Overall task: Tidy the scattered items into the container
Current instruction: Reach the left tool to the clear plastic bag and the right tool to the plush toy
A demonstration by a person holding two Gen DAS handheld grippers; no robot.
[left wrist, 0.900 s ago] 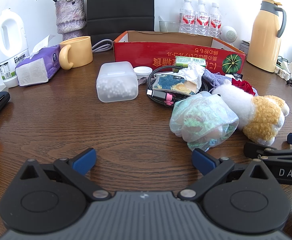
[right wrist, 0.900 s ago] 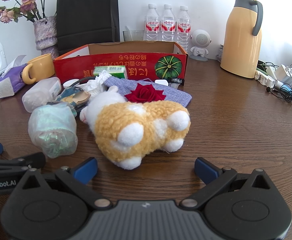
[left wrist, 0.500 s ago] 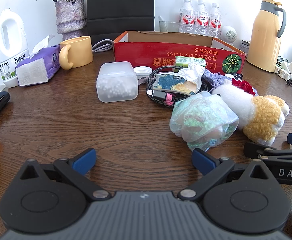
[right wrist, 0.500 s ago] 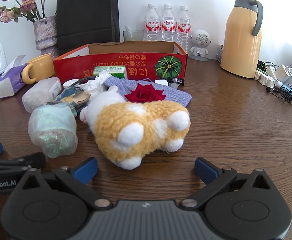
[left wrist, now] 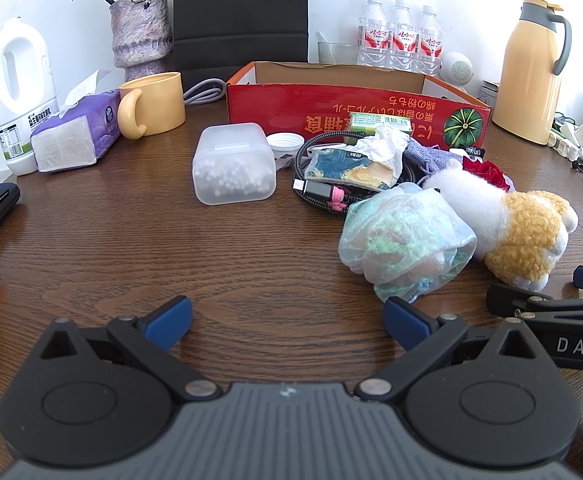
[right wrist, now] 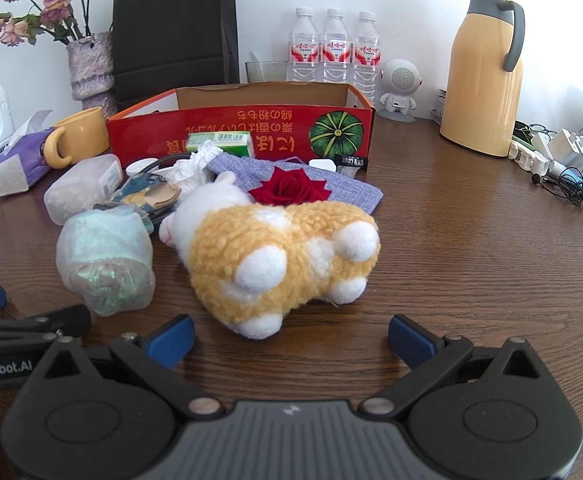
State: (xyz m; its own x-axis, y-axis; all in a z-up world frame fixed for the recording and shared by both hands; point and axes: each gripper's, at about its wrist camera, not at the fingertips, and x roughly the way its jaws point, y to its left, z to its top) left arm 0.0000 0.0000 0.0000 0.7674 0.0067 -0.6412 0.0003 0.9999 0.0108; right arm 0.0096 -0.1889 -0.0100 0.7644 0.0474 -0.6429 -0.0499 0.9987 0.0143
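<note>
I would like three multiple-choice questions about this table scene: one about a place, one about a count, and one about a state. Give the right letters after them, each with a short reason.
1. Where does the red rose lie?
A. on the grey-blue cloth pouch
B. inside the red box
C. in the yellow mug

2. How many water bottles stand behind the box?
A. two
B. three
C. five

3. In what state is the right gripper?
A. shut on the plush toy
B. shut on nothing
C. open, holding nothing

Answers:
1 A, the rose rests on the pouch, in front of the box.
2 B, three capped bottles stand side by side.
3 C, its blue pads stand wide apart with only bare table between them, the toy lying beyond.
</note>
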